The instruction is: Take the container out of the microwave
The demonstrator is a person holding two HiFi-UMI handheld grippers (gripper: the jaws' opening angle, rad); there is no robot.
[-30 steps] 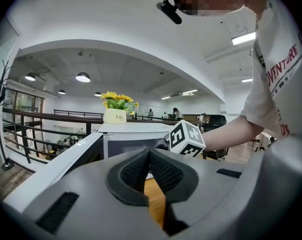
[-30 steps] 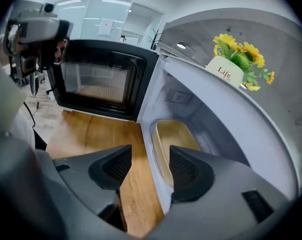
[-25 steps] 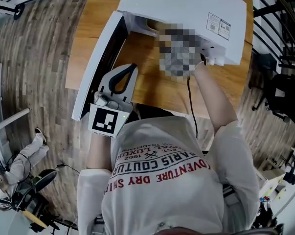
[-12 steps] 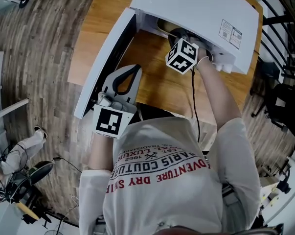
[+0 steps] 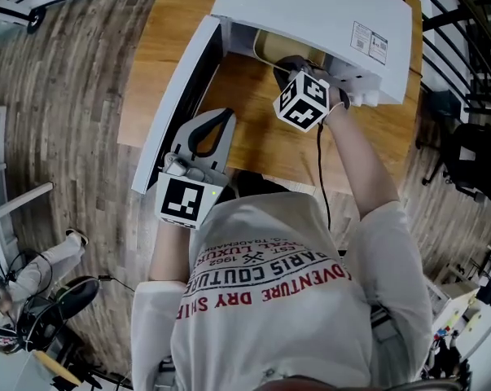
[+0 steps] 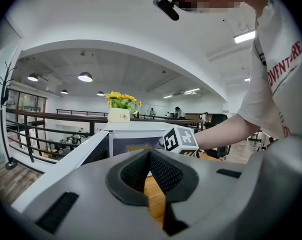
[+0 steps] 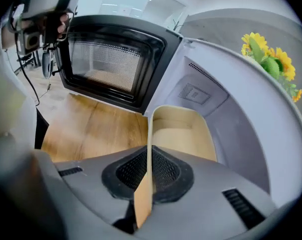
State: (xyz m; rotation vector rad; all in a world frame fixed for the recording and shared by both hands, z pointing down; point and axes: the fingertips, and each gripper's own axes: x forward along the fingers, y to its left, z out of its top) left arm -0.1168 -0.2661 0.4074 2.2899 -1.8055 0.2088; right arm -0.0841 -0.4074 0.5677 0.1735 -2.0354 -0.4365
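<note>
Right tongs [image 7: 148, 173] pinch a wall of the beige plastic container [image 7: 186, 134] inside the white microwave [image 7: 241, 109]. Left tongs [image 6: 149, 170] are pressed together, empty.

Beige container [image 7: 183, 134], white microwave [image 5: 310, 6], wood-grain brown table [image 5: 253, 129].

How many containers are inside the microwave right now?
1. A beige container sits in the open microwave, its near wall clamped in the right gripper. Part of the cavity is unseen, so more may be hidden.
</note>
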